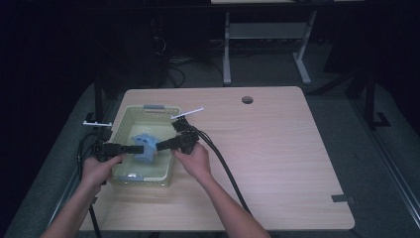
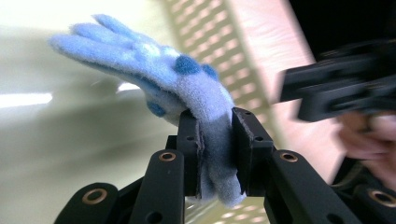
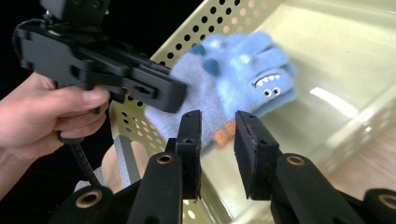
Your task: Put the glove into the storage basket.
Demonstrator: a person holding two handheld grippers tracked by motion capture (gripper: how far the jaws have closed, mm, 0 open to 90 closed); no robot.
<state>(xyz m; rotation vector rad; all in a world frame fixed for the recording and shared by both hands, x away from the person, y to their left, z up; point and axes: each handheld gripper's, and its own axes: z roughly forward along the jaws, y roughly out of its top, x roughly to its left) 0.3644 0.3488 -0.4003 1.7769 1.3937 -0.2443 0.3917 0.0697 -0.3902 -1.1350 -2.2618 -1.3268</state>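
A fuzzy light-blue glove (image 1: 145, 147) with darker blue spots and a small monster face (image 3: 267, 85) hangs above the floor of a pale yellow-green basket (image 1: 130, 115). My left gripper (image 2: 215, 140) is shut on the glove's cuff (image 2: 217, 158); in the high view the left gripper (image 1: 132, 148) reaches in from the basket's left side. My right gripper (image 3: 217, 140) stands open just short of the glove, its pads (image 3: 246, 137) apart with the glove's orange-marked edge (image 3: 219, 135) beyond the gap. From above, the right gripper (image 1: 161, 145) comes in from the basket's right.
The basket has perforated walls (image 3: 219, 21) and sits at the left of a light wooden table (image 1: 267, 148). Cables (image 1: 223, 166) trail from the right gripper toward the table's front. A round hole (image 1: 247, 99) is near the far edge. A white strip (image 1: 188, 113) lies behind the basket.
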